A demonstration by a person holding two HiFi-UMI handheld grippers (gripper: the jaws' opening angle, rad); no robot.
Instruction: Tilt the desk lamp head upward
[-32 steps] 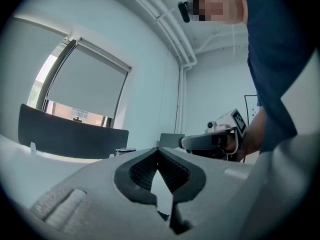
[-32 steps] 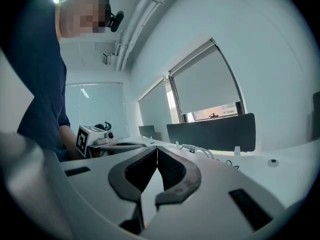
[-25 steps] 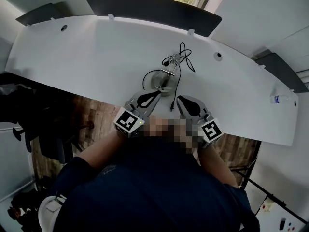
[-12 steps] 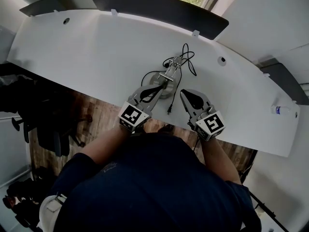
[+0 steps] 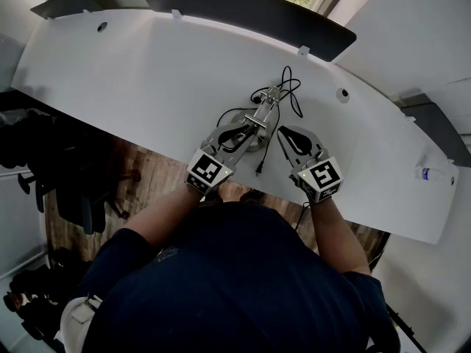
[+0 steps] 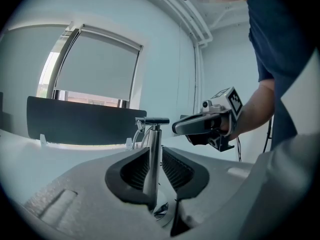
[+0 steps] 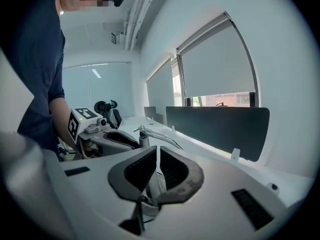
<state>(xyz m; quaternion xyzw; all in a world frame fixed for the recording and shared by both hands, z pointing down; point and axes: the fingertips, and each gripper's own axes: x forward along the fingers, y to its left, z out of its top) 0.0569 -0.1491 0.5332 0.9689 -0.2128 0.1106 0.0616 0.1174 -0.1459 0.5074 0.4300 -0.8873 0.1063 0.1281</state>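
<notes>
A silver desk lamp (image 5: 256, 120) stands on the white desk (image 5: 147, 72), with its round base near the front edge and its thin arm reaching away from me. My left gripper (image 5: 246, 129) is at the lamp's base. In the left gripper view its jaws have just been opening, and the lamp's upright post (image 6: 153, 151) stands between the pads (image 6: 131, 170), close against the left one with a gap on the right. My right gripper (image 5: 284, 134) hovers just right of the lamp, shut and empty. The right gripper view shows the lamp (image 7: 145, 134) beyond its closed jaws.
The lamp's black cable (image 5: 288, 87) coils behind it, and its plug (image 5: 260, 170) lies near the desk's front edge. A dark divider panel (image 5: 243, 9) runs along the back. A small bottle (image 5: 427, 173) lies at the far right, and office chairs (image 5: 73, 190) stand at the left.
Both grippers have moved forward over the desk's edge toward the lamp. The left one now reaches the lamp's base and post, and the right one has drawn up beside it.
</notes>
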